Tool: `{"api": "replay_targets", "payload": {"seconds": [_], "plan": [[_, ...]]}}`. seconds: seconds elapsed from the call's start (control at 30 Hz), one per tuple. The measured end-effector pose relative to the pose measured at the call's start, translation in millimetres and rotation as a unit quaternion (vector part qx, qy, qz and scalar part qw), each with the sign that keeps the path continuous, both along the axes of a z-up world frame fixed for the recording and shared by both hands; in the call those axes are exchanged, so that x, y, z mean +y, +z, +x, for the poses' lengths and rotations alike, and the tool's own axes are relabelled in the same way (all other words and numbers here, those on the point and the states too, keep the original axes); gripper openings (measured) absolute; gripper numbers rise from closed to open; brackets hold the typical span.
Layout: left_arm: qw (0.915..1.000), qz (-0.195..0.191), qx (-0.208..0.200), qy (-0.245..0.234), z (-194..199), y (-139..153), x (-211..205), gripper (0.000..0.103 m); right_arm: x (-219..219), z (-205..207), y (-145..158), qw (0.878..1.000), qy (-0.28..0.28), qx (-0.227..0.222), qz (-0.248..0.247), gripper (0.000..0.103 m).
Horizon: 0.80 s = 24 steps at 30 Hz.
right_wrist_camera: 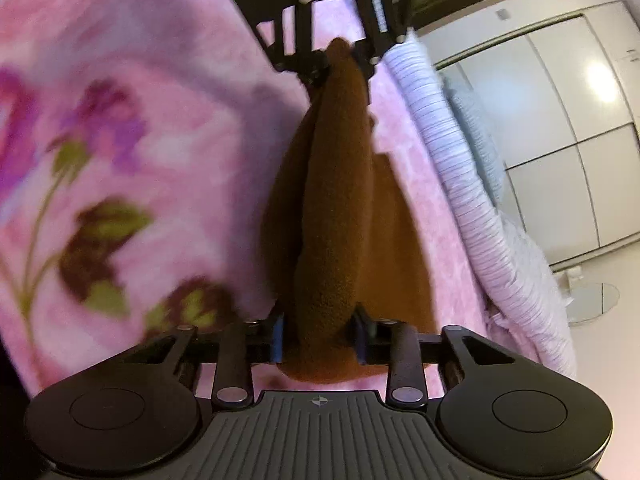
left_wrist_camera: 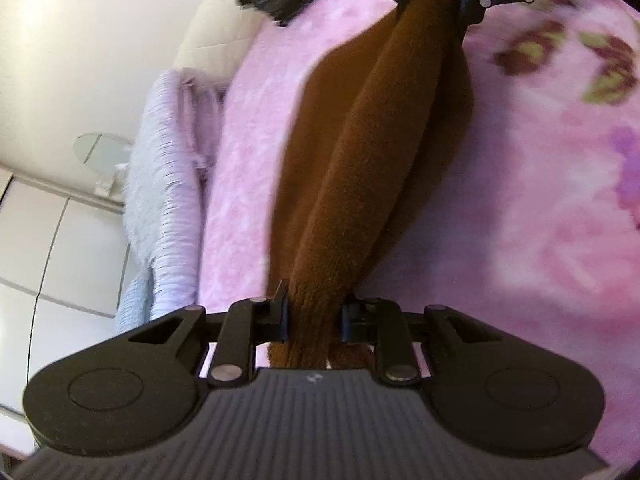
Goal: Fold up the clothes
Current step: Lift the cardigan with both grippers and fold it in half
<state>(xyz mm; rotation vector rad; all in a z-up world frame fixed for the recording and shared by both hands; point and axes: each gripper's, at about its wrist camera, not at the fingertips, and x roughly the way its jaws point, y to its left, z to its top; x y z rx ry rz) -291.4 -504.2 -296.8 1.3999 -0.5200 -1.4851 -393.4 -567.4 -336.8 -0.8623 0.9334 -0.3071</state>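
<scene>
The fuzzy brown fleece garment (left_wrist_camera: 360, 152) hangs taut above the pink floral bed blanket (left_wrist_camera: 540, 220), its long axis running straight between the left hand-held gripper (left_wrist_camera: 314, 316) and right hand-held gripper (right_wrist_camera: 320, 338), each clamped on one end

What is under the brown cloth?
Under the brown cloth lies the pink flowery blanket. The cloth hangs between both grippers, and the blanket directly beneath it is covered.

The garment (left_wrist_camera: 360, 152) hangs stretched between the left gripper (left_wrist_camera: 314, 316) and the right gripper (right_wrist_camera: 318, 338), above the blanket (left_wrist_camera: 520, 200); a folded cloth (left_wrist_camera: 168, 200) lies beside it, on the blanket's edge.
</scene>
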Motion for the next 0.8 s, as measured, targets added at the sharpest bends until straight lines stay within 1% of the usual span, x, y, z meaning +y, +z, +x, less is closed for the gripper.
{"api": "replay_targets", "payload": {"seconds": [0.13, 0.23, 0.3, 0.33, 0.37, 0.43, 0.47, 0.53, 0.6, 0.67, 0.7, 0.73, 0.77, 0.8], "plan": [[0.9988, -0.031, -0.001, 0.037, 27.5, 31.7, -8.9, 0.019, -21.5, 18.6, 43.9, 0.998, 0.029, -0.041, -0.023, 0.027], [0.9946, -0.057, -0.007, 0.086, 48.9, 64.4, -0.6, 0.019, -31.1, 43.5, 79.9, 0.994, 0.061, -0.077, -0.041, 0.026], [0.9908, -0.073, -0.011, 0.114, 56.0, 84.7, 18.5, 0.019, -27.0, 54.6, 96.4, 0.99, 0.089, -0.098, -0.048, 0.026], [0.9895, -0.073, -0.015, 0.124, 54.5, 90.8, 33.5, 0.019, -22.1, 56.8, 100.0, 0.988, 0.104, -0.102, -0.048, 0.026], [0.9889, -0.067, -0.019, 0.131, 51.1, 93.8, 52.5, 0.019, -12.0, 49.5, 92.0, 0.988, 0.118, -0.092, -0.037, 0.026], [0.9899, -0.033, -0.007, 0.137, 38.3, 89.8, 93.4, 0.018, 8.1, 35.0, 76.1, 0.987, 0.147, -0.07, -0.014, 0.027], [0.9911, -0.002, 0.003, 0.133, 28.6, 80.9, 116.0, 0.019, 18.1, 27.7, 68.1, 0.985, 0.161, -0.059, -0.003, 0.027], [0.9917, 0.054, 0.015, 0.115, 4.8, 53.6, 152.2, 0.019, 38.2, 13.1, 52.1, 0.981, 0.189, -0.037, 0.02, 0.027], [0.9892, 0.105, 0.029, 0.098, -20.4, 24.0, 185.3, 0.019, 58.3, -1.5, 36.2, 0.975, 0.217, -0.015, 0.043, 0.027], [0.9876, 0.121, 0.039, 0.092, -38.5, 0.8, 202.5, 0.021, 77.6, -16.2, 20.0, 0.968, 0.241, 0.006, 0.064, 0.027], [0.987, 0.123, 0.046, 0.093, -45.6, -7.1, 206.8, 0.023, 83.4, -23.6, 11.9, 0.969, 0.238, 0.012, 0.066, 0.028], [0.9873, 0.118, 0.047, 0.095, -48.1, -10.1, 213.2, 0.024, 87.7, -29.4, 6.7, 0.97, 0.234, 0.013, 0.061, 0.029], [0.9874, 0.114, 0.049, 0.099, -49.8, -11.8, 219.0, 0.025, 91.4, -34.9, 2.4, 0.972, 0.23, 0.014, 0.055, 0.034], [0.9866, 0.109, 0.058, 0.106, -47.2, -6.7, 221.5, 0.028, 93.0, -38.8, 1.6, 0.974, 0.222, 0.012, 0.05, 0.037]]}}
